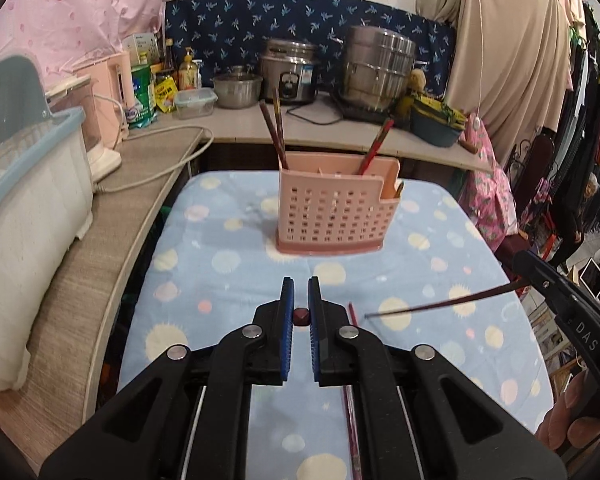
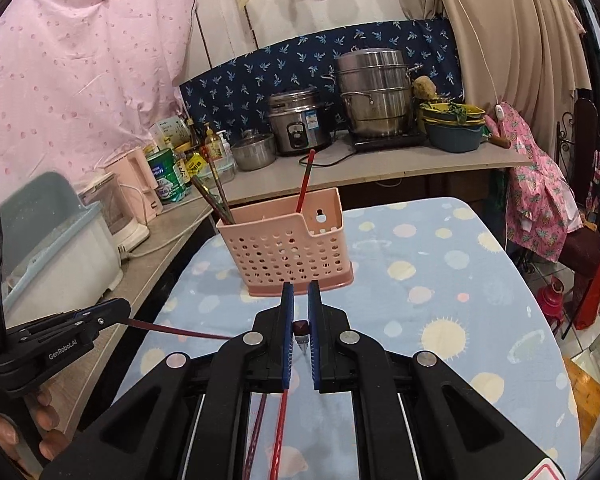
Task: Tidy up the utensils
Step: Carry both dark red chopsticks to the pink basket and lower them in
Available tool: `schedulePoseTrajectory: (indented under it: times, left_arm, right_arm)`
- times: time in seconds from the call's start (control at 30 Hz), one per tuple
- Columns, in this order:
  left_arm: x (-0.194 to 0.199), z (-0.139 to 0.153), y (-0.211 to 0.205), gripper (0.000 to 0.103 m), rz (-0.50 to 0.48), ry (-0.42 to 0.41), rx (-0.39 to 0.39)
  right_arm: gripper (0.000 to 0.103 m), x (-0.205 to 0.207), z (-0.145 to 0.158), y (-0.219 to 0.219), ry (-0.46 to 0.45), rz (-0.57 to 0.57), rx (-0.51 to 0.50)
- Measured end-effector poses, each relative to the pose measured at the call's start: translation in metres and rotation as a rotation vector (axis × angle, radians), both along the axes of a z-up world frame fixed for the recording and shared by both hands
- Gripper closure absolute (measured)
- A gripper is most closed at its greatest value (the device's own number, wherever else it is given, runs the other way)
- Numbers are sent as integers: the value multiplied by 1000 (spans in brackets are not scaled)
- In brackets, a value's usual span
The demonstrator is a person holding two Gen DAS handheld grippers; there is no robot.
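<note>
A pink perforated utensil holder (image 1: pixel 334 210) stands upright on the desk (image 1: pixel 228 280), on its blue cloth printed with pale suns and planets, toward the far edge and roughly midway between the side edges. Two dark chopsticks (image 1: pixel 274 128) lean out of its left compartment; a red chopstick (image 1: pixel 376 146) leans out of the right one.

Left gripper (image 1: pixel 301 310): jaws nearly closed, gripping a dark red chopstick (image 1: pixel 301 316) seen end-on between the blue pads. In the right wrist view the same gripper (image 2: pixel 112 312) enters from the left edge of the desk, with its chopstick (image 2: pixel 180 330) pointing across the cloth toward the right gripper.

Right gripper (image 2: pixel 300 316): jaws likewise drawn in to a narrow gap, holding another dark chopstick (image 2: pixel 301 330) whose butt end shows between the pads. In the left wrist view this gripper (image 1: pixel 540 276) sits over the right edge of the desk, and its chopstick (image 1: pixel 440 304) slants down toward the middle of the cloth, the tip near the surface; contact cannot be determined.

Loose chopsticks (image 2: pixel 278 432), one red and one darker, lie on the cloth at the near edge, partly hidden under the right gripper's body.

Behind the desk, a counter (image 2: pixel 380 164) carries a rice cooker (image 2: pixel 298 124), a stacked steel steamer (image 2: pixel 374 92), a steel pot (image 2: pixel 254 152) and bottles (image 2: pixel 212 146).
</note>
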State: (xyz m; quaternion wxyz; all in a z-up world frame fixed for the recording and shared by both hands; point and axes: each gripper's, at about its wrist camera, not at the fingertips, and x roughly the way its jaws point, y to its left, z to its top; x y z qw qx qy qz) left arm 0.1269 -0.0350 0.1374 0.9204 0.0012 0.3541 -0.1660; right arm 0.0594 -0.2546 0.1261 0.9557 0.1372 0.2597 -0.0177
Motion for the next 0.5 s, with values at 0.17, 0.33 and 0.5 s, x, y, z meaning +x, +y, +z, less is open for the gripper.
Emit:
schedulePoseTrajectory:
  times: [0.17, 0.33, 0.5]
  left_arm:
    - [19, 24, -5, 96, -1, -36, -22]
    - [42, 45, -9, 96, 0, -42, -61]
    - [59, 73, -13, 96, 3, -93, -90]
  right_arm:
    - [96, 15, 16, -9, -30, -9, 13]
    - [96, 30, 33, -21, -66, -5, 67]
    - [96, 44, 58, -28, -122, -7, 69]
